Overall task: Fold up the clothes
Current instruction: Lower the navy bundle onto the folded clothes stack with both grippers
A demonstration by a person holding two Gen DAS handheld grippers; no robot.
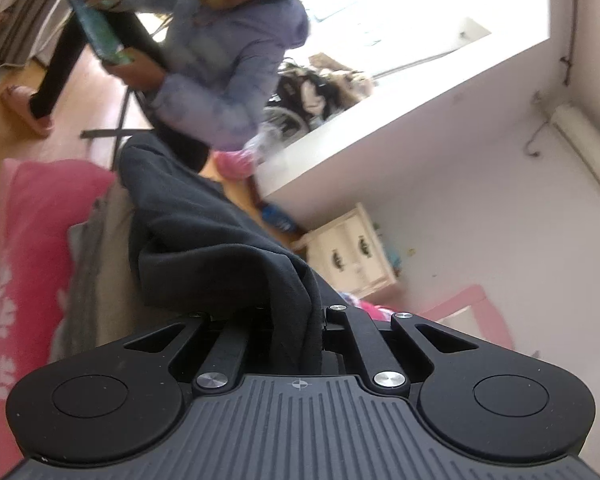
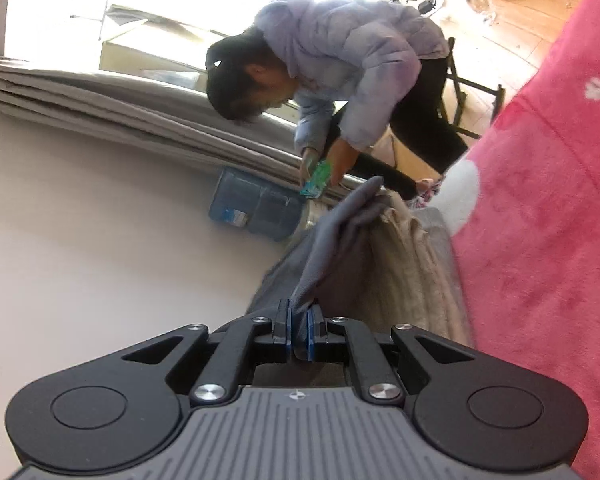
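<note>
Pinching dark garment (image 1: pixel 204 240) | left tool (image 1: pixel 296 316) clamped on its fold | right tool (image 2: pixel 299 320) clamped on its edge

1. The garment (image 1: pixel 204 240) hangs from the left claw (image 1: pixel 296 320) and the right claw (image 2: pixel 299 332), above the blanket (image 2: pixel 540 220).
2. A seated person (image 2: pixel 360 60) is beyond the blanket.
3. A cabinet (image 1: pixel 352 256) stands right of the garment.

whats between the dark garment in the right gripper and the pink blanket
In the right wrist view, a beige garment and a strip of grey fabric lie between the dark grey garment, clamped by the right gripper, and the pink blanket.
</note>
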